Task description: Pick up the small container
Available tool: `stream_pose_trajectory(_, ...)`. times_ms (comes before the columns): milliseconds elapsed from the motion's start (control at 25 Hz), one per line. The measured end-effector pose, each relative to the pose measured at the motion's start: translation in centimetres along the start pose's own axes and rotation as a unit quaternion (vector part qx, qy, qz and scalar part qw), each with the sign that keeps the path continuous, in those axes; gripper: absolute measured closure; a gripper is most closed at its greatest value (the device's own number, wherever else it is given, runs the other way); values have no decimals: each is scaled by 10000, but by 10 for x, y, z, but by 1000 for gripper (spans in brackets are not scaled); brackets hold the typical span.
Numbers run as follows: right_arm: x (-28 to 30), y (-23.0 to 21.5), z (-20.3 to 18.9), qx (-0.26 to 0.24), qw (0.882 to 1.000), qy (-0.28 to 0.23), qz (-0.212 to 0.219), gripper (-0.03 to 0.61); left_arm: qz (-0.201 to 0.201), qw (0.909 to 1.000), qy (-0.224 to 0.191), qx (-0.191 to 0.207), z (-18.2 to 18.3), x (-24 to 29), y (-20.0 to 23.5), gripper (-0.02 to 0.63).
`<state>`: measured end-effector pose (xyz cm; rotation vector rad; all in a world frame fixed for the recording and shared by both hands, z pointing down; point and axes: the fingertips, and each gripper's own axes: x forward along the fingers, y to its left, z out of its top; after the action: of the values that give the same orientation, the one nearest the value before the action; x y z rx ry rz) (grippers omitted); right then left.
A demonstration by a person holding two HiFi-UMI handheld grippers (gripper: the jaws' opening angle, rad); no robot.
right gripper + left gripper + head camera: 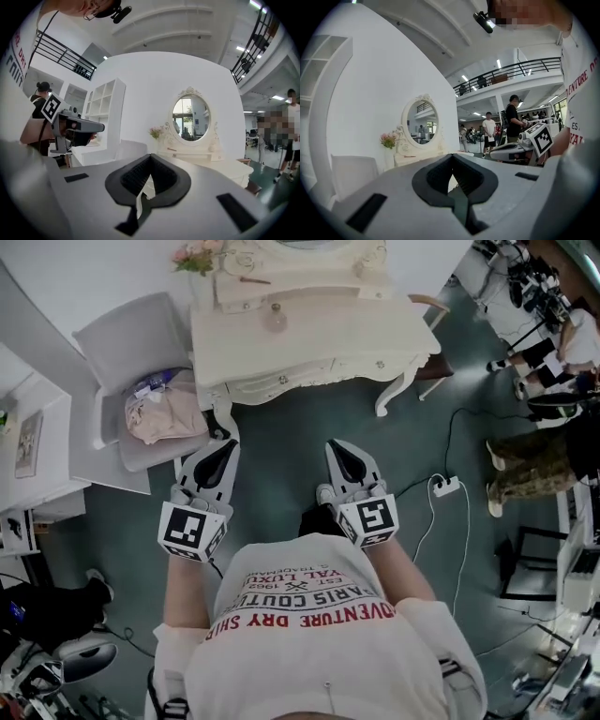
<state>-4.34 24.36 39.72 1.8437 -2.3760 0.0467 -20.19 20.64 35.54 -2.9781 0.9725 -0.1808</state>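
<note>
- The teal floor [281, 493] runs up to a cream dressing table [323, 338], which has an oval mirror [190, 117] and pink flowers [195, 257] at its back corner.
- A grey chair [117, 338] to the table's left holds folded clothes [164, 413].
- The small container [275, 318] sits on the tabletop, well apart from both grippers.
- The left gripper [225, 448] has its jaws clenched together on nothing, short of the table's front edge.
- The right gripper [339, 451] is level with it, jaws likewise pressed together and empty.

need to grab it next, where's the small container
In the head view, the small container sits on the white dressing table, left of its middle and to the right of the pink flowers.
</note>
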Motion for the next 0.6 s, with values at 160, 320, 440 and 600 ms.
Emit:
stream_pose_trajectory(160, 45, -61, 5, -76, 9991, -10, 426, 580, 487, 9988, 19, -47, 7, 59, 10, 607)
stream_pose_trajectory(320, 86, -119, 21, -144, 9960, -41, 878, 580, 838, 9963, 40, -187, 18, 122, 17, 607)
stream_pose_trajectory(440, 115, -160, 31, -297, 9924, -124, 1188, 580, 995, 9949, 10, -160, 27, 172, 19, 607)
stream_pose_trajectory(600, 150, -205, 32, -304, 9882, -174, 1494, 580, 1346, 9906, -1, -258, 28, 223, 27, 607)
